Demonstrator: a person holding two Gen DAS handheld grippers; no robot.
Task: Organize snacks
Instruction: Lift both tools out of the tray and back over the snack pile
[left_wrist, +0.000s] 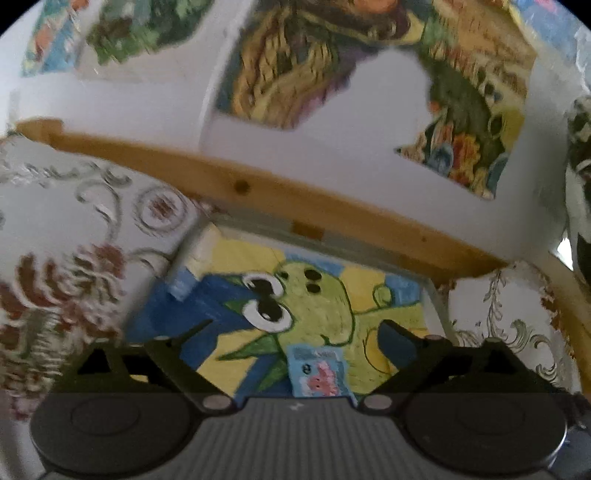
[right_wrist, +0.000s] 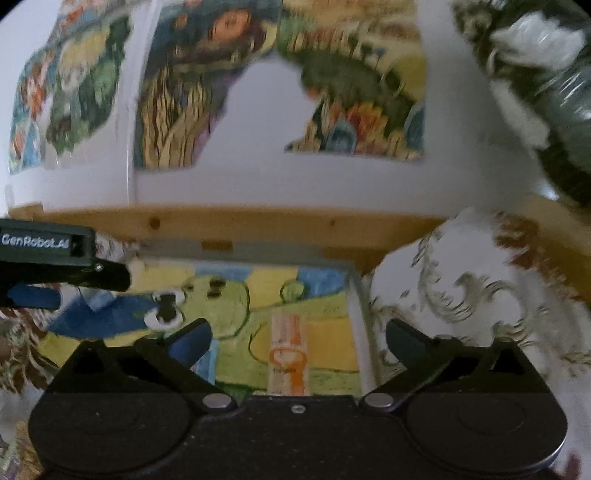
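Note:
A small blue snack packet (left_wrist: 319, 369) with pink print lies on a painted tray (left_wrist: 399, 295) that shows a green cartoon creature. My left gripper (left_wrist: 295, 328) hovers low over it, open, with the packet between the wide-spread fingers near their base and not pinched. In the right wrist view an orange and white snack packet (right_wrist: 286, 354) lies on the same tray (right_wrist: 325, 332). My right gripper (right_wrist: 297, 326) stands open above it, fingers well apart on either side. A finger (right_wrist: 107, 275) of the left gripper reaches in from the left edge.
The tray rests on a floral white cloth (left_wrist: 74, 229), (right_wrist: 461, 288). Behind it runs a wooden rail (left_wrist: 295, 199), (right_wrist: 258, 221) below a white wall with torn colourful pictures (left_wrist: 295, 66). A dark and white object (right_wrist: 546, 74) sits at the upper right.

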